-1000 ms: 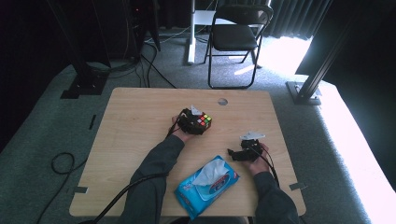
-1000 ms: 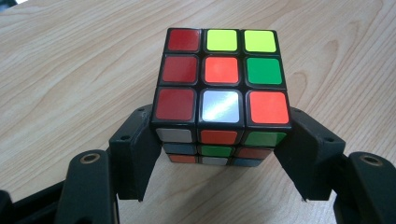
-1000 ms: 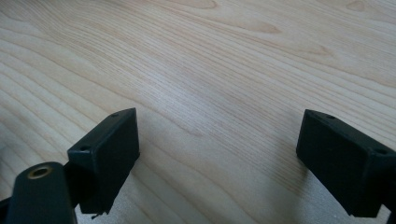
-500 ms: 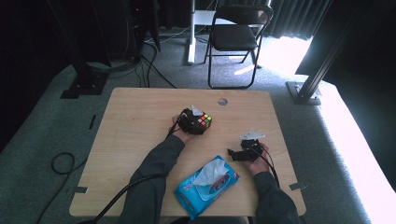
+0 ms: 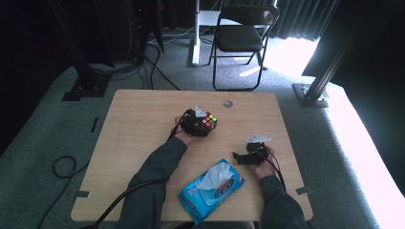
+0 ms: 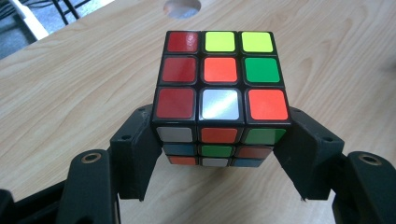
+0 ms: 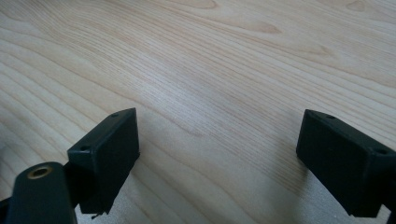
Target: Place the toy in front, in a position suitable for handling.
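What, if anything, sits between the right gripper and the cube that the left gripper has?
Nothing visible. The right gripper rests on bare table with its jaws open and empty, and only wood lies between it and the cube, clamped in the left gripper. The wipes pack lies nearer the person, off that line.

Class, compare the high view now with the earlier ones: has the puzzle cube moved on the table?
No. The puzzle cube, between the left gripper fingers, sits at the same spot below the table's round hole as before.

A blue wipes pack lies at the table's near edge, tissue poking out. Folding chair stands beyond the table, cables across the carpet.
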### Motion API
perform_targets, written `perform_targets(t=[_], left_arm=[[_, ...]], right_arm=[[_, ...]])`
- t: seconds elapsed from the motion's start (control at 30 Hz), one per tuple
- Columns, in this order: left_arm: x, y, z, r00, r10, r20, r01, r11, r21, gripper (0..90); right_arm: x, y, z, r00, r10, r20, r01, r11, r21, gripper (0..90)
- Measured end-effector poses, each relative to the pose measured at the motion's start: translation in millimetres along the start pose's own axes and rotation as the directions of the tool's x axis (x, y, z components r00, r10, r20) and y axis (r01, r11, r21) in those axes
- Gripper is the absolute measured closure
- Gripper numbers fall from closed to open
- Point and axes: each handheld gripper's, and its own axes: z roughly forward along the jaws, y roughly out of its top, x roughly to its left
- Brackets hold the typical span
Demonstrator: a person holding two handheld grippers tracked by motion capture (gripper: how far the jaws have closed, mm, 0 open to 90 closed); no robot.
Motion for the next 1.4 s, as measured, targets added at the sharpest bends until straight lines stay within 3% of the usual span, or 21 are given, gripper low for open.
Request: perform_targets(t=[0.53,0.9,1.4], left_arm=[[-4.2,-22.2,-26.1,0.9995,0.028,0.015,-0.028,0.9996,0.005,34.2],[2.0,-43.0,-44.0,1.0000,-0.001,0.005,0.001,1.0000,-0.004,34.2],[0.0,-60.0,-52.1,1.0000,0.004,-0.007,-0.004,1.0000,0.001,34.2]], right_arm=[[-0.2,0.0,0.1,1.0000,-0.003,0.001,0.003,1.000,-0.002,12.9],[0.1,0.0,0.0,1.0000,0.000,0.000,0.000,1.000,0.000,12.9],[0.1,0.0,0.0,1.0000,0.000,0.000,0.000,1.000,0.000,12.8]])
